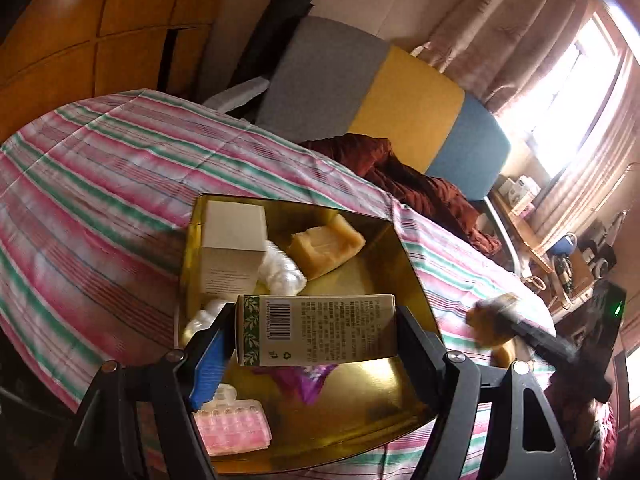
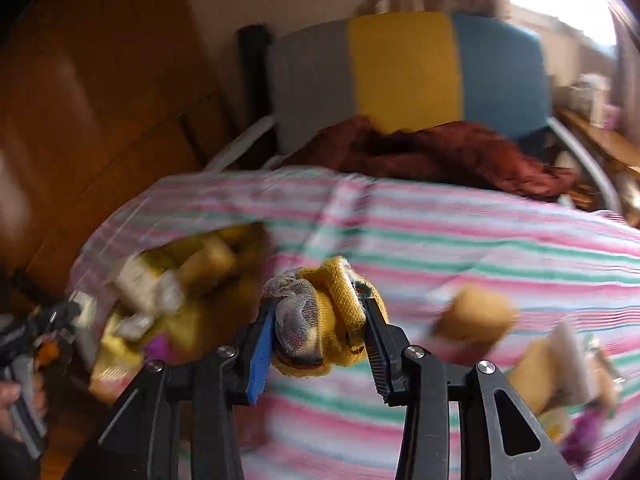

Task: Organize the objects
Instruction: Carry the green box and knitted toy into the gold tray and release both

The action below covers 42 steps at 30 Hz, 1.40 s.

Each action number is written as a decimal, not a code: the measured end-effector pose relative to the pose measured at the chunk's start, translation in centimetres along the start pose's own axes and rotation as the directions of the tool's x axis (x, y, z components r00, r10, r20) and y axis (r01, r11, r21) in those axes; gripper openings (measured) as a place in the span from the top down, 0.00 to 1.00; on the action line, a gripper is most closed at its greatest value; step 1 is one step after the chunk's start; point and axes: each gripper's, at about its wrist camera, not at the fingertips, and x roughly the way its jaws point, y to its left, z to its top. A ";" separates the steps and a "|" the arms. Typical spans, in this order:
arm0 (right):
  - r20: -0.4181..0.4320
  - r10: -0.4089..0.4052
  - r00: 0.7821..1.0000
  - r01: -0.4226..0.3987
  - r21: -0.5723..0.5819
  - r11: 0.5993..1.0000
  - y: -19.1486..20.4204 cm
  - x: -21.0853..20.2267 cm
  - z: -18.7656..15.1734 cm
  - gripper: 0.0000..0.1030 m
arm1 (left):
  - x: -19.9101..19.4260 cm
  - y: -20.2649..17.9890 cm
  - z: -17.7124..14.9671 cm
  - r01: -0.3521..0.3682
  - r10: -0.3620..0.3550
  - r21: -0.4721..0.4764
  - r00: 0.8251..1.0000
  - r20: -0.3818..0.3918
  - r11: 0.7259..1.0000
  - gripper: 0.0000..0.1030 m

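Gold tin (image 1: 404, 248) on the striped cloth (image 1: 100, 168), partly filled: we count a white box (image 1: 230, 248), a soap bar (image 1: 326, 246), white wrappers (image 1: 280, 272), a pink pack (image 1: 234, 426) and a purple scrap (image 1: 308, 380) already inside; our left gripper (image 1: 312, 344) clamps a green carton (image 1: 320, 328) just above the tin, not yet set down; our right gripper (image 2: 320, 332) is closed on a yellow sock bundle (image 2: 324, 316) over the cloth; several blurred items (image 2: 476, 316) remain loose, so we judge the sorting about half done

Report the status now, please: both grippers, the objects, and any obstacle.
Left gripper shut on green-leaf carton, over gold tray. Right gripper shut on yellow sock bundle, above striped cloth. No obstacle seen.
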 end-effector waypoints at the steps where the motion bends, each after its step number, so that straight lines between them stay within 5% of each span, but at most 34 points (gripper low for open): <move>1: -0.014 0.017 1.000 -0.017 -0.020 1.000 1.4 0.6 -0.7 0.59 | 0.2 -0.4 0.2 0.021 -0.021 0.006 1.000 -0.001 1.000 0.25; 7: -0.084 0.079 0.993 -0.084 -0.059 0.995 6.2 3.2 -3.5 0.59 | 1.8 -3.1 1.5 0.069 -0.069 0.067 0.998 -0.001 0.995 0.25; 22: -0.140 0.000 0.990 -0.014 -0.096 0.995 7.7 4.9 -4.8 0.56 | 8.4 -6.1 4.0 0.086 -0.073 0.159 0.994 -0.085 0.984 0.16; 33: -0.111 -0.035 0.993 0.023 -0.111 0.994 8.1 5.7 -3.9 0.54 | 3.6 -2.9 1.7 0.028 -0.029 0.067 1.000 0.004 0.997 0.16; 36: -0.079 -0.020 0.997 0.013 -0.089 0.996 8.0 5.2 -3.2 0.37 | 2.9 -2.3 0.3 0.002 -0.002 0.076 1.000 -0.002 0.997 0.16; 42: -0.071 -0.031 0.997 0.027 -0.069 0.997 7.6 4.2 -3.7 0.34 | 2.5 -0.8 -2.8 -0.032 0.034 0.058 0.999 -0.040 0.998 0.16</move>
